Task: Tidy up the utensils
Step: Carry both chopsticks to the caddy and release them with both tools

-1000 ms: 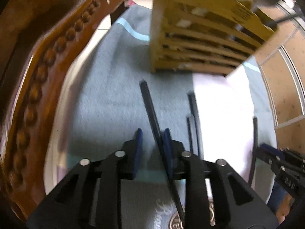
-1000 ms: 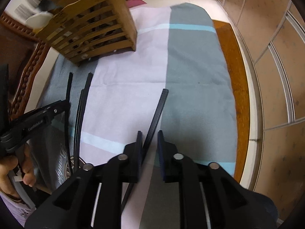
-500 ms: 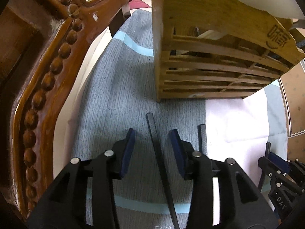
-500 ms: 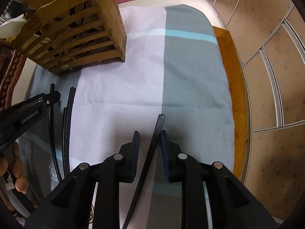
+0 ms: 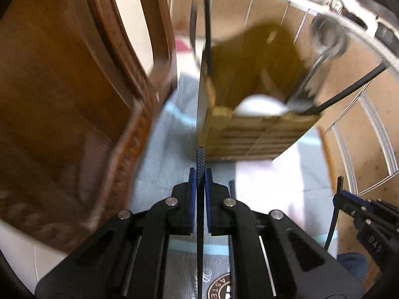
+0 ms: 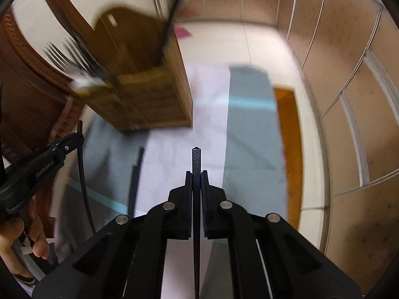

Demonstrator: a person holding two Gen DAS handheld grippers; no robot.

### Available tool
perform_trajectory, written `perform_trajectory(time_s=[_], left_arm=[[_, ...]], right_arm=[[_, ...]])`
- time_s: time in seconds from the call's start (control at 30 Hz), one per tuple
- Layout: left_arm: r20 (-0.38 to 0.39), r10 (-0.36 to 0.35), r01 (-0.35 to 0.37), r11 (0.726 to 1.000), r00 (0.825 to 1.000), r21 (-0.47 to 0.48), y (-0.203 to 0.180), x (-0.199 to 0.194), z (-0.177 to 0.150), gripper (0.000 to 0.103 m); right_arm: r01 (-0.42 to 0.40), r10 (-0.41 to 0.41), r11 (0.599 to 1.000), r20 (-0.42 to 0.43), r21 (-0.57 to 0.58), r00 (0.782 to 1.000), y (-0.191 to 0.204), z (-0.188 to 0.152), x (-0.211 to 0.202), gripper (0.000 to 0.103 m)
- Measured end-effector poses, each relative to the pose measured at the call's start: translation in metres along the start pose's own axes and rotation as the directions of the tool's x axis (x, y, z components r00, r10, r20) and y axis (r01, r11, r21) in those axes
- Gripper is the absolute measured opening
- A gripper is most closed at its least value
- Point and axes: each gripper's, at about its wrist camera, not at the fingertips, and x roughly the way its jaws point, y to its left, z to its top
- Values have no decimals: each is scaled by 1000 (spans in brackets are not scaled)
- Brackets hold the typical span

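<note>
My left gripper [image 5: 200,174] is shut on a black chopstick [image 5: 200,160], lifted off the cloth, its tip pointing at the wooden utensil holder [image 5: 251,134]. My right gripper [image 6: 196,175] is shut on another black chopstick [image 6: 196,164], also lifted. The holder [image 6: 149,99] stands at the back left in the right wrist view, with forks [image 6: 72,57], a white spoon [image 5: 259,104] and black chopsticks standing in it. Two more black chopsticks [image 6: 133,179] lie on the cloth between the grippers.
A grey, white and light blue cloth [image 6: 249,137] covers the table. A carved wooden chair back [image 5: 74,99] rises close on the left. The orange table edge [image 6: 289,137] and a tiled wall lie on the right. Both views are blurred.
Both grippers closed on their chopsticks and lifted them off the cloth. Both views tilted upward, showing the holder's top and the wall.
</note>
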Motion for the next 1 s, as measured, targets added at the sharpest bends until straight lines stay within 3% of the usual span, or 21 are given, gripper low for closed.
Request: perform_trajectory(time_s=[0.2, 0.5, 0.73, 1.0], left_arm=[[153, 7, -9, 1000, 988, 17, -21, -59, -11, 7], [277, 19, -32, 999, 961, 40, -37, -102, -4, 7], [313, 14, -33, 998, 950, 56, -45, -112, -10, 7], [293, 17, -36, 998, 956, 60, -48, -103, -21, 7]], right_arm=[[-26, 29, 999, 128, -20, 991, 0, 4, -60, 7], [-1, 19, 998, 264, -67, 964, 7, -2, -116, 7], [4, 20, 997, 319, -72, 948, 11, -5, -140, 7], [6, 21, 996, 298, -89, 954, 19, -11, -136, 7]])
